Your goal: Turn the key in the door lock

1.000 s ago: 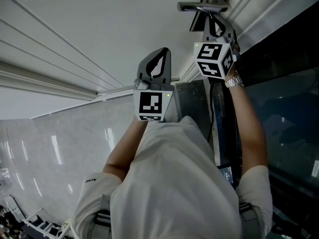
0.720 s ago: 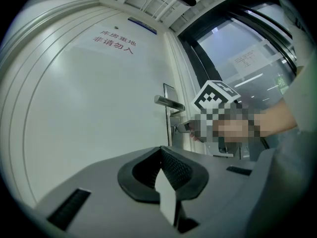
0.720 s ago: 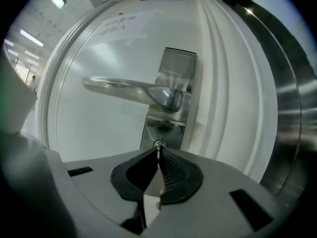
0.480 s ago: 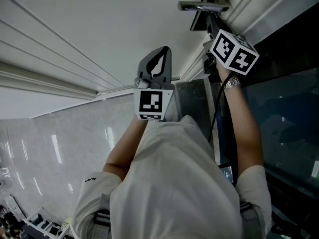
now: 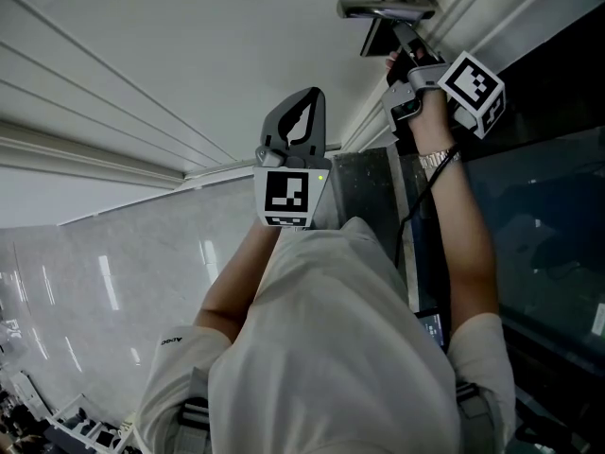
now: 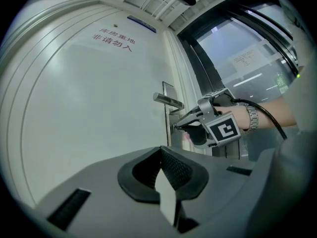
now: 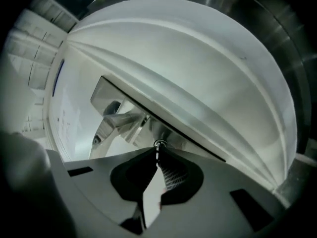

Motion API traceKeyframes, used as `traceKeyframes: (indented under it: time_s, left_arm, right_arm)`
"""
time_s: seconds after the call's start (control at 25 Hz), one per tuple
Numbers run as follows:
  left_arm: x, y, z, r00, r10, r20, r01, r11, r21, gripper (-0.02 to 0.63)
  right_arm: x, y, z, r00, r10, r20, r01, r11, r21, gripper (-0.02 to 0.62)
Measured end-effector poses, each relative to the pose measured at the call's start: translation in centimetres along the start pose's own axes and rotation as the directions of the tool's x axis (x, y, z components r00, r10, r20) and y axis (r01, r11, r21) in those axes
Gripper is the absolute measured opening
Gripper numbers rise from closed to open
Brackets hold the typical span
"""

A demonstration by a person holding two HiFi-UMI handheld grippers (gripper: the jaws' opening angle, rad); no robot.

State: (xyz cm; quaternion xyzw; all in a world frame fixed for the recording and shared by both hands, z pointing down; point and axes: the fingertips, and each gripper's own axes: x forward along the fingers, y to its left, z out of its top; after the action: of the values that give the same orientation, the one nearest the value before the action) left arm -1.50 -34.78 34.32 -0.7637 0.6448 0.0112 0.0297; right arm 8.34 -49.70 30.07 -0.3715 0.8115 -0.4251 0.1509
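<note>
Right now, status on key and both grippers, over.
Right gripper shut on key, at lock below handle. Left gripper shut, empty, held back from door. Nothing in the way.

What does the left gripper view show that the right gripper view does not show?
Only the left gripper view: red lettering on the white panelled door, the right gripper seen from the side, and a metal wristwatch. Only the right gripper view: the right gripper's jaws closed on a small metal key at the round lock cylinder. Both: the silver lever door handle and the door.
</note>
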Motion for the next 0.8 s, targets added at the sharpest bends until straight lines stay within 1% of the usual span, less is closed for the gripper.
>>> traceKeyframes:
  time_s: [0.08, 0.16, 0.24, 0.28, 0.32, 0.4, 0.48, 0.52, 0.56, 0.6, 0.64, 0.68, 0.72, 0.8]
  left_arm:
    - [0.0, 0.1, -0.1, 1.0, 0.002, -0.001, -0.002, 1.0, 0.013, 0.008]
    - [-0.1, 0.2, -0.2, 1.0, 0.004, -0.002, -0.004, 1.0, 0.015, 0.008]
    - [-0.3, 0.3, -0.1, 1.0, 0.006, -0.001, -0.006, 1.0, 0.012, 0.008]
    - [-0.3, 0.3, 0.0, 1.0, 0.006, 0.0, -0.006, 1.0, 0.012, 0.008]
    - [-0.4, 0.3, 0.0, 1.0, 0.007, 0.001, -0.007, 1.0, 0.013, 0.008]
    - [-0.5, 0.4, 0.1, 1.0, 0.01, 0.001, -0.01, 1.0, 0.016, 0.008]
    - [-0.6, 0.4, 0.0, 1.0, 0.012, -0.002, -0.012, 1.0, 0.016, 0.008]
    - [-0.7, 0.4, -0.1, 1.0, 0.014, -0.003, -0.014, 1.0, 0.017, 0.008]
    - [-0.8, 0.5, -0.1, 1.0, 0.016, -0.004, -0.016, 1.0, 0.017, 0.008]
    - [-0.9, 0.6, -0.2, 1.0, 0.018, -0.006, -0.018, 1.0, 0.016, 0.008]
    - [-0.9, 0.7, -0.3, 1.0, 0.02, -0.007, -0.02, 1.0, 0.015, 0.008]
    - [-1.0, 0.7, -0.4, 1.0, 0.022, -0.009, -0.021, 1.0, 0.013, 0.008]
    - [-1.0, 0.7, -0.5, 1.0, 0.022, -0.011, -0.022, 1.0, 0.012, 0.008]
    - [-1.1, 0.6, -0.5, 1.0, 0.02, -0.012, -0.02, 1.0, 0.012, 0.008]
  right_arm:
    - [0.0, -0.1, 0.0, 1.0, 0.019, 0.001, -0.019, 0.994, 0.11, 0.011]
    - [0.1, -0.4, 0.0, 0.999, 0.036, -0.002, -0.035, 0.98, 0.194, 0.011]
    - [0.1, -0.6, 0.0, 0.999, 0.047, -0.011, -0.043, 0.975, 0.216, 0.011]
    - [0.1, -0.6, 0.0, 0.999, 0.045, -0.015, -0.041, 0.979, 0.201, 0.011]
    - [0.1, -0.6, 0.1, 0.999, 0.04, -0.017, -0.036, 0.985, 0.166, 0.011]
    - [0.1, -0.1, -0.1, 1.0, 0.015, -0.018, -0.014, 0.998, 0.056, 0.011]
    - [-0.1, 0.1, -0.5, 1.0, -0.007, -0.024, 0.006, 0.999, -0.042, 0.011]
    - [-0.1, 0.1, -0.8, 0.999, -0.013, -0.032, 0.01, 0.997, -0.078, 0.024]
    - [-0.2, 0.0, -1.0, 0.999, -0.018, -0.039, 0.014, 0.993, -0.116, 0.073]
    - [-0.3, 0.0, -1.2, 0.999, -0.03, -0.042, 0.022, 0.986, -0.166, 0.107]
    - [-0.5, -0.1, -1.2, 0.998, -0.048, -0.038, 0.038, 0.972, -0.233, 0.129]
    - [-0.7, -0.1, -1.2, 0.997, -0.07, -0.028, 0.058, 0.947, -0.315, 0.136]
    - [-0.9, 0.0, -1.2, 0.996, -0.092, -0.017, 0.077, 0.911, -0.404, 0.141]
    - [-1.2, 0.4, -1.5, 0.992, -0.13, -0.005, 0.104, 0.815, -0.571, 0.147]
